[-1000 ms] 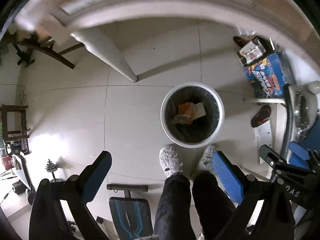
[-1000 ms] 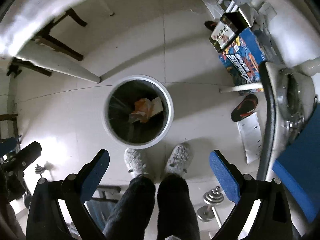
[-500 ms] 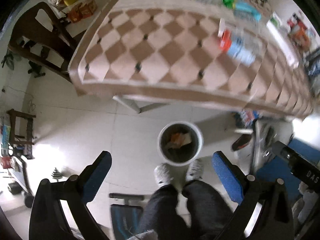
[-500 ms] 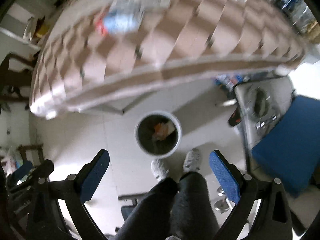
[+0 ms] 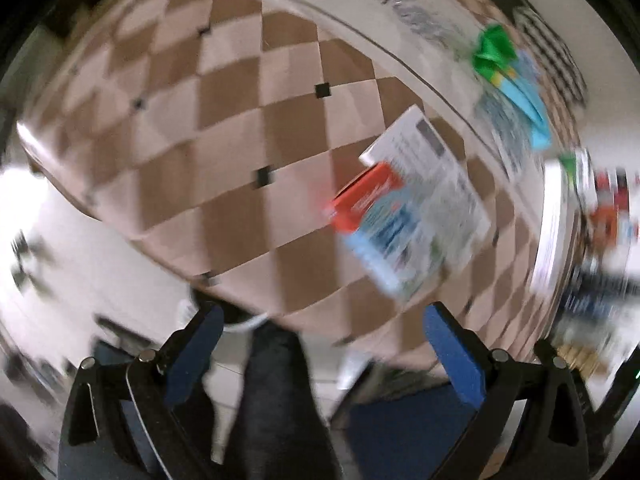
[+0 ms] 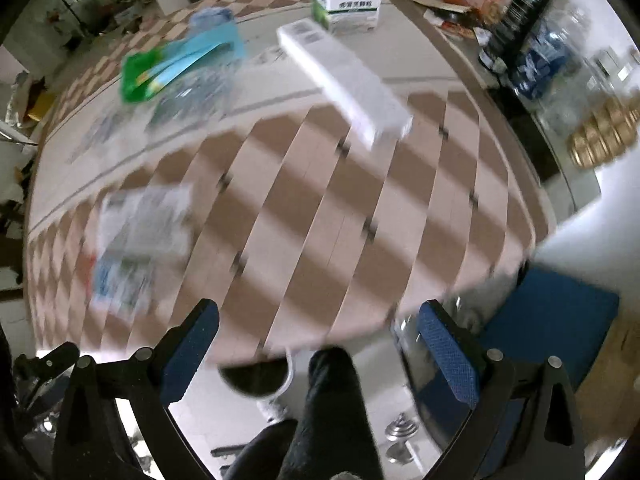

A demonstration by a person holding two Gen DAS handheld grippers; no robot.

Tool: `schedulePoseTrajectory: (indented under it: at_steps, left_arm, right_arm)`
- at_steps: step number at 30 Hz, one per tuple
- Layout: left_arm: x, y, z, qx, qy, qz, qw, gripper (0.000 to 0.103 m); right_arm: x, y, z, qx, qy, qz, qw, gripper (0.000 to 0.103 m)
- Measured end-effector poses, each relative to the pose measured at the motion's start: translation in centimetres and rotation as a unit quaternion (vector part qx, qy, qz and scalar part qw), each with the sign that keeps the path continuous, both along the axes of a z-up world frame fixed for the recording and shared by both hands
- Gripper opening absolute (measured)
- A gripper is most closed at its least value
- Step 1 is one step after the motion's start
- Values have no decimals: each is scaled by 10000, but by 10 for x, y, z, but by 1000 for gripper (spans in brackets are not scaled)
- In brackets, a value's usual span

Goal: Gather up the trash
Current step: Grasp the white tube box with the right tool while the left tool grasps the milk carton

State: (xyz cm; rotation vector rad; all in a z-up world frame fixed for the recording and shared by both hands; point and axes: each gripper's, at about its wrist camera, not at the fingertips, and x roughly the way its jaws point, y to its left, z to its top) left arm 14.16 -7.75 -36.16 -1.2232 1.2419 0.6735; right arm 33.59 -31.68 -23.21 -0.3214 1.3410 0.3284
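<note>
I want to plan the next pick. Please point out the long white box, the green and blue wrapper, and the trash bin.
long white box (image 6: 344, 80), right wrist view, middle of its top face.
green and blue wrapper (image 6: 176, 68), right wrist view, its middle.
trash bin (image 6: 256, 376), right wrist view, dark inside, below the table edge.

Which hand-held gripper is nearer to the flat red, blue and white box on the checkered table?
Left. The left hand-held gripper is just below the flat red, blue and white box. The right hand-held gripper is far right of it.

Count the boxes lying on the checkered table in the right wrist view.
3: a blurred printed box front-left, a long white box centre, a green-and-white box behind it. Far clutter may hide more.
</note>
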Motion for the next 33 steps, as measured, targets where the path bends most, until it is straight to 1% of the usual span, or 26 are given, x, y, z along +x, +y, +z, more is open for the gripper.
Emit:
schedulePoseTrajectory:
  at_steps: [1,2,3,4,5,6,7,8,9,10,12,13,14,15,17,18,19,20,21,22,24,26,28,30,32,33]
  left_arm:
    - [9,2,-6,-143,-4,182,9997,102]
    - [19,4,-14,-292,7,356,9989,99]
    - [29,5,-23,-450,66,572,9973,92]
    - [38,7,-30,-559,114,725,9957,88]
    - [41,7,-33,-599,160,809,9948,75]
    - [49,9,-38,-557,250,898,9941,64]
    - [51,9,-37,-490,320,924,9940,63]
    - [53,8,-35,-396,377,951,9940,59]
    - [55,7,-30,-164,399,860,9954,59]
    - [56,7,-27,12,524,756,9958,59]
    - [55,8,-24,194,611,555,9964,58]
    - [55,11,-22,313,684,403,9963,58]
    - [56,14,-19,489,795,244,9953,58]
    - [58,18,-15,678,896,68,9936,57]
    - [64,28,-11,995,1077,-261,9889,57]
    - [69,33,-10,1146,1152,-428,9858,57]
    - [73,37,-10,1222,1186,-578,9837,57]
    - [75,39,-10,1248,1198,-635,9829,57]
    - [80,41,-10,1278,1212,-743,9816,57]
    - [83,41,-10,1300,1230,-819,9804,57]
    - [85,42,-9,1354,1241,-838,9794,57]
    - [84,41,-13,1317,1275,-820,9796,57]
    - [80,36,-24,1117,1315,-724,9823,58]
    - [68,31,-22,1164,1195,-607,9841,57]
    - [64,29,-19,1195,1134,-613,9844,52]
    - [65,27,-17,1276,1165,-678,9826,51]
  right_arm:
    - [19,3,-4,28,26,25,10000,101]
    - [35,6,-9,19,31,41,10000,101]
    - [54,11,-13,4,33,75,10000,101]
    - [75,17,-17,4,19,125,9999,101]
    - [93,25,-21,-38,-14,181,9998,101]
    - [108,31,-26,-78,-36,216,9997,101]
    - [120,36,-29,-94,-35,251,9996,101]
    - [138,44,-34,-112,-25,326,9994,101]
    - [149,49,-37,-124,-27,382,9992,100]
    - [160,56,-40,-126,-27,486,9987,98]
    - [180,74,-53,-297,-13,747,9968,83]
    - [187,82,-59,-506,-82,836,9952,80]
    - [191,88,-62,-584,-131,928,9939,71]
    - [195,95,-68,-573,-53,1059,9927,55]
    - [198,102,-75,-643,5,1132,9915,52]
    - [198,102,-76,-599,22,1163,9914,52]
    - [196,102,-77,-512,147,1182,9916,52]
    - [191,99,-79,-482,282,1172,9915,52]
    - [185,95,-80,-394,519,1140,9913,52]
    - [175,89,-83,-314,805,1113,9900,52]
    - [151,79,-88,-245,1205,1166,9855,52]
    - [129,76,-95,-324,1390,1270,9816,52]
    - [114,80,-102,-479,1263,1403,9808,54]
    - [111,87,-111,-639,1100,1377,9823,55]
    - [110,93,-118,-635,956,1309,9847,55]
    - [108,96,-119,-666,882,1296,9854,55]
